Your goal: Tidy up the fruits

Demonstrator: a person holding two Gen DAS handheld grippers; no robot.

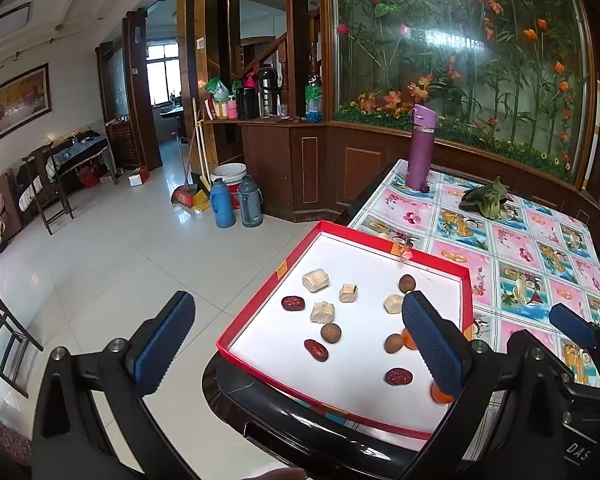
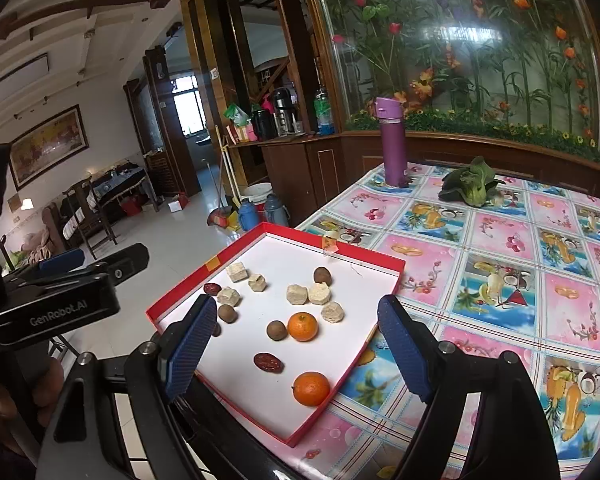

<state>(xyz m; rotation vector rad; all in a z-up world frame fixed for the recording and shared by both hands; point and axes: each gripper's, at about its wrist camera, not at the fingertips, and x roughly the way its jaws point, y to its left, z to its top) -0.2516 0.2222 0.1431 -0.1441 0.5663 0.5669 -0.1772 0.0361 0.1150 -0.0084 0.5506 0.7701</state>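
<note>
A red tray (image 1: 253,304) (image 2: 180,290) with a white floor lies on the table's near left corner. It holds two oranges (image 2: 302,326) (image 2: 311,389), red dates (image 1: 292,303) (image 2: 268,362), brown longans (image 1: 331,333) (image 2: 277,330) and several beige chunks (image 1: 315,280) (image 2: 318,293), all scattered. My left gripper (image 1: 300,344) hovers open over the tray's near left edge, and its right finger hides part of both oranges in that view. My right gripper (image 2: 298,350) is open above the tray's near side, with the nearer orange between its fingers and below them. Neither holds anything.
The table (image 2: 500,280) has a glossy fruit-print cloth. A purple bottle (image 1: 420,148) (image 2: 392,144) and a leafy green vegetable (image 1: 486,198) (image 2: 470,186) stand at its far side. Left of the tray the table ends above a tiled floor with thermos flasks (image 1: 222,204). A hand (image 2: 4,400) grips the left tool.
</note>
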